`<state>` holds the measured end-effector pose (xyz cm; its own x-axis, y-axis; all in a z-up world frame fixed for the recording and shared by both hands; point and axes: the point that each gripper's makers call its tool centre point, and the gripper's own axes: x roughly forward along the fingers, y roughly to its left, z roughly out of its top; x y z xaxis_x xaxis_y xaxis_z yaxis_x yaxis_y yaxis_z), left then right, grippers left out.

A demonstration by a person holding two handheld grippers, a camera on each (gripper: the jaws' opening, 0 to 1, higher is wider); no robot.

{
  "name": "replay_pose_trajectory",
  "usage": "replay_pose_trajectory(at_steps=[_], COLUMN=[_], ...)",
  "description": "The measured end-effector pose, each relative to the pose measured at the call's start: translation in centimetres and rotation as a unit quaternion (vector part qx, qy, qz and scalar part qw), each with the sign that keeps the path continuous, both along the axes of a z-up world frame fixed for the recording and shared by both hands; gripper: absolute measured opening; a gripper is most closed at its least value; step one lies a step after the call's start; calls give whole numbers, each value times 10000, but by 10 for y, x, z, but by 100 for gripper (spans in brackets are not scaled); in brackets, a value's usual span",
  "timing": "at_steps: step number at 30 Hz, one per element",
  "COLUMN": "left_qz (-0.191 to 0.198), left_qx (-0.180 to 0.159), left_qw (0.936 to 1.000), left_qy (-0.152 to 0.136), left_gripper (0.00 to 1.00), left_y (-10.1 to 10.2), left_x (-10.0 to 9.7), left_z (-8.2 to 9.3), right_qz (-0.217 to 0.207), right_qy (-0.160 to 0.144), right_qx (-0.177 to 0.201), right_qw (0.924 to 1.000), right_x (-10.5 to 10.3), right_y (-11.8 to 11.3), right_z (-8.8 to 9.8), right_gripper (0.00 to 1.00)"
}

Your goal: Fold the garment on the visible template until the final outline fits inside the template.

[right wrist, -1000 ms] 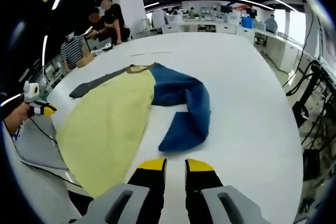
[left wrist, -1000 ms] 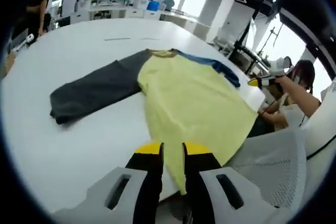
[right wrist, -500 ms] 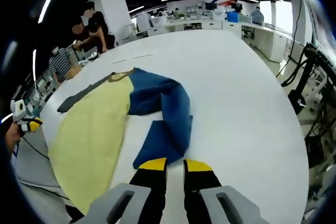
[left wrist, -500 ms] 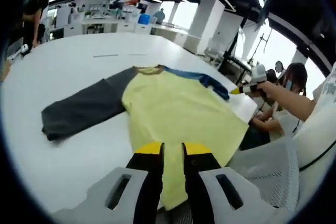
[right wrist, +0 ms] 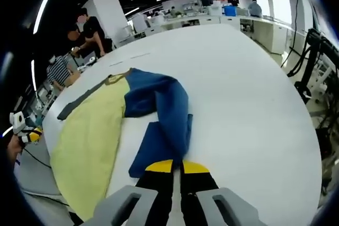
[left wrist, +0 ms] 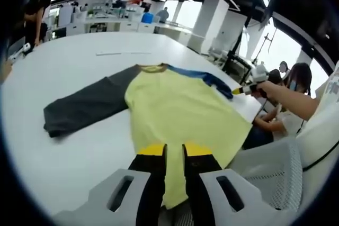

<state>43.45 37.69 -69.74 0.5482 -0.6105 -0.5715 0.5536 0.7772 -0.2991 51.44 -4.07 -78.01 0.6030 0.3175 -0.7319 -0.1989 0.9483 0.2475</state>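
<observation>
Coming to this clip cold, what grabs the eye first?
A yellow-bodied shirt lies spread on a big white table, its hem hanging over the near edge. Its dark grey sleeve stretches out flat on one side; the blue sleeve lies crumpled and doubled on the other, with the right tongs at its cuff end.

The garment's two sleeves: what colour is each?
One sleeve is dark grey, clearest in the left gripper view; the other sleeve is blue, clearest in the right gripper view.

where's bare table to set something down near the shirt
Widest free patch: the white table beyond the blue sleeve in the right gripper view. Also bare: beyond the collar, and between the grey sleeve and the near edge. Crowded: the yellow body, overhanging the table edge.
</observation>
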Motion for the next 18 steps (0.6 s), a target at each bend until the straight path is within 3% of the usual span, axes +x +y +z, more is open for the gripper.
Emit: replay_pose_trajectory(at_steps=[8, 12, 15, 18], left_qz=[3, 21, 2, -25], left_qx=[9, -14, -11, -18], left_qw=[10000, 10000, 10000, 10000], left_qy=[50, 67, 74, 89], left_gripper=[9, 8, 8, 8], left_y=[1, 1, 0, -3], left_x=[0, 2, 2, 2], left_z=[-4, -5, -5, -6], right_qz=[-167, -214, -79, 178], right_qy=[-81, -114, -86, -64], right_qx=[97, 30, 80, -108], right_qw=[9998, 9997, 9999, 9998], right_x=[6, 8, 9, 8], right_y=[-6, -9, -4, -1], right_z=[6, 6, 5, 0], right_gripper=[1, 7, 3, 0])
